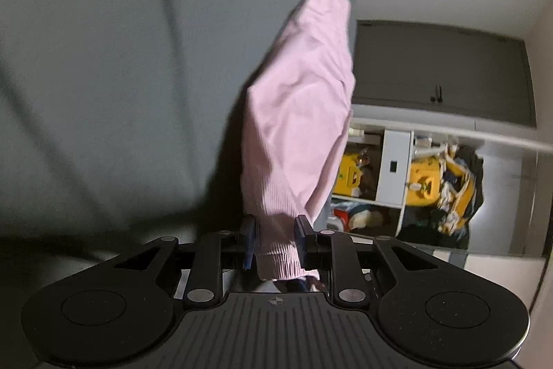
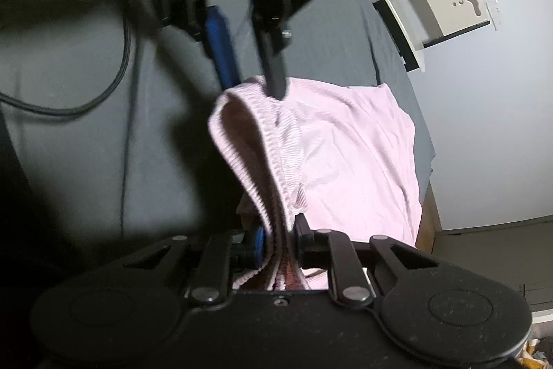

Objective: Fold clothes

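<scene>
A pale pink ribbed garment [image 1: 297,113] hangs from my left gripper [image 1: 274,227], which is shut on its elastic waistband. The cloth trails away over a grey cover [image 1: 103,57]. In the right wrist view my right gripper [image 2: 280,230] is shut on another part of the same waistband. The rest of the pink garment [image 2: 345,154] spreads over the dark grey table cover [image 2: 86,144]. Higher up in that view, the left gripper [image 2: 254,85] pinches the far end of the band, which loops between the two grippers.
A black cable [image 2: 121,57] curls across the cover at the left. A white stand [image 2: 446,12] sits on the floor past the table edge. Open shelves [image 1: 394,168] with yellow items [image 1: 425,185] stand under a grey cabinet [image 1: 442,68].
</scene>
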Tool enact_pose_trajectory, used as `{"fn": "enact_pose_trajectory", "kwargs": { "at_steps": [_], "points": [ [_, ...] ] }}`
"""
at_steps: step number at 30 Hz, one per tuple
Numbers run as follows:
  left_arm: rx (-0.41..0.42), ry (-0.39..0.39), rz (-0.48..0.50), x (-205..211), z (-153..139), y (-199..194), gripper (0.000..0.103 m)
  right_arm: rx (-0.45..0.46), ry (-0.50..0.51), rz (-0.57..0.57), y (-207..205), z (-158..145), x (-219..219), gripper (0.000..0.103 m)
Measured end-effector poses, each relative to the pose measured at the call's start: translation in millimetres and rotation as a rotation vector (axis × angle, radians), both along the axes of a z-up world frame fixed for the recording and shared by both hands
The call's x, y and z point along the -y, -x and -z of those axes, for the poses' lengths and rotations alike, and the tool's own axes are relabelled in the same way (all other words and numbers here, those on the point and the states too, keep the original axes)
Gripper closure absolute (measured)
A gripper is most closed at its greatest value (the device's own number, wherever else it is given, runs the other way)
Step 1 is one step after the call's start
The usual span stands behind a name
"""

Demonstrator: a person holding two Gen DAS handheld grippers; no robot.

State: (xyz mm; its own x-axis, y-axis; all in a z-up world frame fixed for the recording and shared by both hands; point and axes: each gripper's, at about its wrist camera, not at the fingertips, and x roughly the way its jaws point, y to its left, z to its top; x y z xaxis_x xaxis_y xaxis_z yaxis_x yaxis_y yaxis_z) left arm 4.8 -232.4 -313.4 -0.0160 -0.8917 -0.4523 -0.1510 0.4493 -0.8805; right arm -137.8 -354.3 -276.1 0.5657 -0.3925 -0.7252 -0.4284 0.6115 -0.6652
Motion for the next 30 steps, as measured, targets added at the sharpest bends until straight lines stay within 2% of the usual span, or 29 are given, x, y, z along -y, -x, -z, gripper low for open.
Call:
{"fn": "enact_pose_trajectory", "kwargs": {
  "at_steps": [1, 2, 3, 4, 5, 10, 12, 13, 14, 15, 16, 18, 22, 24, 25, 26, 30],
  "points": [
    [-0.021, 0.008, -0.011, -3, 5, 1, 0.045, 0.005, -0.004, 0.001, 0, -2, 0, 0.086],
    [-0.040, 0.021, -0.022, -6, 9, 3, 0.034, 0.011, -0.007, 0.002, -1, -4, 1, 0.086],
    [-0.046, 0.065, -0.032, -6, 10, 4, 0.020, 0.016, -0.011, 0.003, -1, -6, 1, 0.086],
    [-0.051, 0.109, -0.043, -5, 11, 6, 0.015, 0.021, -0.015, 0.004, -2, -8, 1, 0.086],
    [-0.057, 0.147, -0.052, -4, 12, 7, 0.015, 0.026, -0.018, 0.005, -2, -10, 2, 0.086],
    [-0.086, 0.126, -0.060, 18, 14, 2, 0.015, 0.053, -0.037, 0.009, -5, -20, 3, 0.086],
    [-0.131, 0.150, -0.069, 30, 21, 1, 0.015, 0.063, -0.044, 0.011, -6, -24, 4, 0.086],
    [-0.145, 0.151, -0.075, 35, 23, 1, 0.020, 0.068, -0.048, 0.012, -7, -26, 4, 0.086],
    [-0.157, 0.149, -0.081, 40, 25, 2, 0.031, 0.069, -0.050, 0.014, -7, -27, 5, 0.086],
    [-0.152, 0.134, -0.084, 43, 25, 3, 0.062, 0.070, -0.052, 0.015, -8, -28, 7, 0.086],
    [-0.147, 0.121, -0.087, 46, 25, 3, 0.072, 0.070, -0.054, 0.015, -9, -28, 7, 0.086],
    [-0.125, 0.112, -0.085, 46, 20, 2, 0.078, 0.064, -0.051, 0.010, -8, -27, 7, 0.086],
    [-0.082, 0.096, -0.081, 46, 11, -1, 0.080, 0.050, -0.039, 0.005, -11, -20, 4, 0.084],
    [-0.060, 0.087, -0.079, 46, 6, -3, 0.081, 0.042, -0.023, 0.008, -13, -15, 1, 0.077],
    [-0.049, 0.083, -0.078, 46, 4, -3, 0.081, 0.034, -0.019, 0.008, -13, -13, 0, 0.069],
    [-0.038, 0.079, -0.077, 46, 2, -4, 0.081, 0.026, -0.015, 0.009, -14, -11, -2, 0.066],
    [-0.006, 0.060, -0.064, 46, -6, -9, 0.080, -0.007, 0.001, 0.010, -16, -5, -7, 0.070]
  ]
}}
